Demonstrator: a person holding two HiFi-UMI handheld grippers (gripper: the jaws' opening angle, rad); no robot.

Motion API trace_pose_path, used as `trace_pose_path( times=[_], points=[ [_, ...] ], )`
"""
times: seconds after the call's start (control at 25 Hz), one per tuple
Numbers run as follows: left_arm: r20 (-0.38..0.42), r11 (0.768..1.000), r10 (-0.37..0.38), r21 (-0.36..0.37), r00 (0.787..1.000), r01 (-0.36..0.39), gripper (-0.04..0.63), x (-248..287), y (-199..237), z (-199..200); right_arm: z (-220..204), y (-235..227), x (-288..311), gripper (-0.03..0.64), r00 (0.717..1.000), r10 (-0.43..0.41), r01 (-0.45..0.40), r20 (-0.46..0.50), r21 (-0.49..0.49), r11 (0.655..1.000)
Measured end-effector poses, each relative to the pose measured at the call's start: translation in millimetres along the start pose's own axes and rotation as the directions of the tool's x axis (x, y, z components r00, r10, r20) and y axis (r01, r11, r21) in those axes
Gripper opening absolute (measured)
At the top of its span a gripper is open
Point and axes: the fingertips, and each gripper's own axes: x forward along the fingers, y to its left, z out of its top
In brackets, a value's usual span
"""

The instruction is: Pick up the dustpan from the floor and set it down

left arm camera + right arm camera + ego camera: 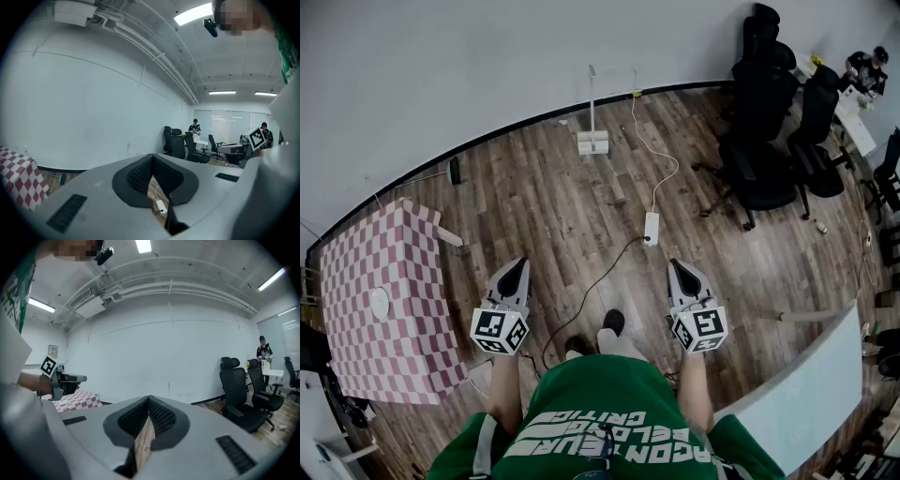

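Note:
A white dustpan (592, 142) with a thin upright handle stands on the wood floor by the far wall, well ahead of both grippers. My left gripper (517, 270) is held at waist height, pointing forward, its jaws closed tip to tip with nothing between them (152, 157). The right gripper (680, 270) is held level with it on the other side and is shut and empty as well (149, 400). Both are far from the dustpan.
A table with a red-and-white checked cloth (356, 328) stands at the left. A white power strip (652, 228) and its cables lie on the floor ahead. Black office chairs (759, 141) stand at the right, and a white panel (806, 394) at the near right.

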Motion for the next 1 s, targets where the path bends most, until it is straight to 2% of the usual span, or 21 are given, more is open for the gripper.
trace_pose_path(
  times=[0.2,0.36,0.56,0.64,0.8,1.0],
  points=[
    [0.002,1.000,0.014,0.009,1.000,-0.014,-0.003,32.0,-7.3,6.0,1.3,-32.8,22.6,0.008,1.000,0.015,-0.015,0.000,0.000,1.000],
    [0.023,0.999,0.047,-0.029,0.999,-0.046,-0.003,43.0,-4.3,10.0,-0.9,-48.9,42.4,0.008,0.999,0.043,-0.043,-0.013,-0.009,0.999],
    [-0.013,0.995,0.098,-0.015,0.995,-0.098,-0.003,58.2,4.9,3.8,-4.1,-69.1,71.6,0.008,0.996,0.070,-0.071,-0.046,-0.014,0.997],
    [-0.015,0.994,0.106,-0.010,0.994,-0.106,-0.003,68.6,11.6,6.2,-4.3,-76.8,87.7,0.009,0.995,0.074,-0.075,-0.061,-0.011,0.997],
    [-0.006,0.994,0.106,-0.025,0.994,-0.106,-0.003,98.3,29.6,8.1,8.2,-89.3,124.8,0.009,0.994,0.099,-0.097,-0.047,0.058,0.994],
    [-0.002,0.997,0.077,-0.031,0.997,-0.077,-0.003,161.1,70.0,12.5,20.5,-96.2,187.0,0.009,0.992,0.103,-0.103,-0.074,0.002,0.995]
  ],
)
